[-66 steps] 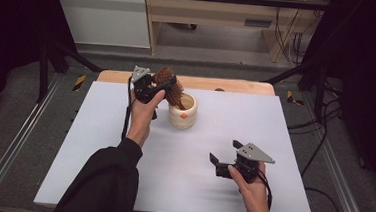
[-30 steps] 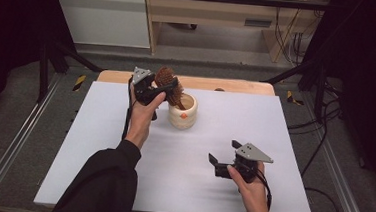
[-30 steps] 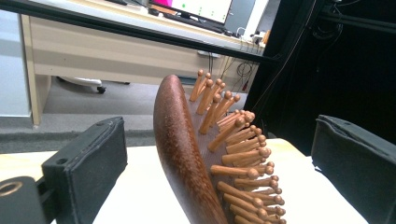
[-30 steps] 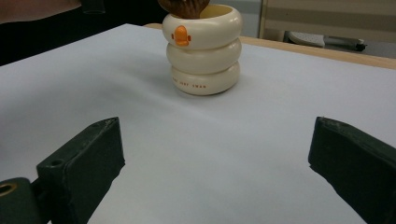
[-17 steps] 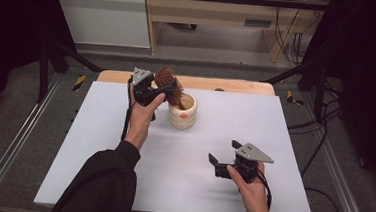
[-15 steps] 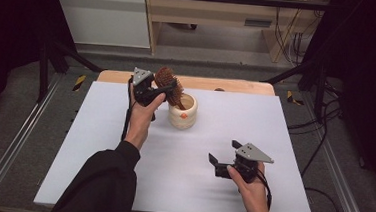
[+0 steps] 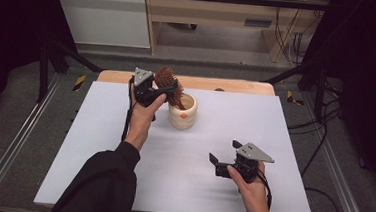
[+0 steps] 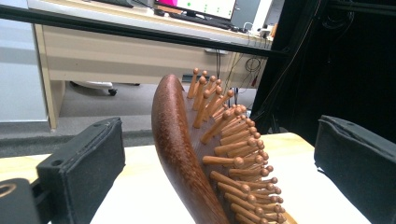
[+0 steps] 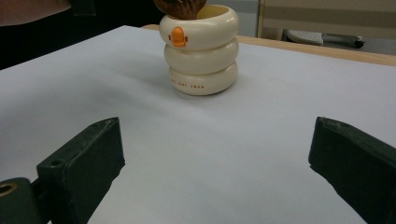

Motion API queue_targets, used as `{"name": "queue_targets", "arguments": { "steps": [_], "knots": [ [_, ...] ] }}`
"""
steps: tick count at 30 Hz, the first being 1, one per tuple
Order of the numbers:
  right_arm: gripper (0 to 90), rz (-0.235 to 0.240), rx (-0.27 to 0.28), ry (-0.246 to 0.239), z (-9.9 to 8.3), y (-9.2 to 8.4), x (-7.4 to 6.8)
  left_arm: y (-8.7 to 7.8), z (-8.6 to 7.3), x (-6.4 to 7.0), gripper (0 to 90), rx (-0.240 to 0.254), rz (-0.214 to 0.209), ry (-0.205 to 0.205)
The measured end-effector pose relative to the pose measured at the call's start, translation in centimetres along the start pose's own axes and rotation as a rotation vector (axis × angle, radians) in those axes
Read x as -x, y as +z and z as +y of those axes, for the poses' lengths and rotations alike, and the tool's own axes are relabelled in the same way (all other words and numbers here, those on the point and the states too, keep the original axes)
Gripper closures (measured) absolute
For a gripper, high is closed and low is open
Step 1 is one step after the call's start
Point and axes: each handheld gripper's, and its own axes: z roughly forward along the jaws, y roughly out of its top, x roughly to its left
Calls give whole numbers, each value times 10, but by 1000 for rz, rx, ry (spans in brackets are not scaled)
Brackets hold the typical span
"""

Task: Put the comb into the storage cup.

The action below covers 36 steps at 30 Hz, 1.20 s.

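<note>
A dark wooden hairbrush (image 7: 168, 79) stands handle-down in a cream ringed cup (image 7: 183, 113) with an orange mark, at the far middle of the white table. My left gripper (image 7: 163, 92) is held at the brush head. In the left gripper view the jaws of this gripper (image 8: 219, 133) stand wide apart, open, on either side of the brush (image 8: 187, 154) without touching it. My right gripper (image 7: 224, 152) rests low at the front right, open and with nothing in it. From the right gripper (image 9: 215, 135) the cup (image 9: 200, 46) is well ahead, with the brush (image 9: 180, 5) sticking out of it.
The white sheet (image 7: 121, 171) covers most of the table, and a strip of bare wood (image 7: 237, 85) shows along the far edge. Metal frame rails (image 7: 18, 139) run along both sides. A desk and cables stand beyond the table.
</note>
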Motion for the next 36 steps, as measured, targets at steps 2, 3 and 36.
{"name": "queue_targets", "arguments": {
  "steps": [2, 3, 36],
  "knots": [
    [37, -1, 2, 2, 0, 0, 0, 0, 0, 1, 19, -3, 1, 7],
    [37, 0, 1, -1, 0, 0, 0, 0, 0, 1, 18, -3, 2, 9],
    [35, 4, 14, -20, 1, -2, -1, -12, 1, 8, 18, 12, 8, 48]
  ]
}}
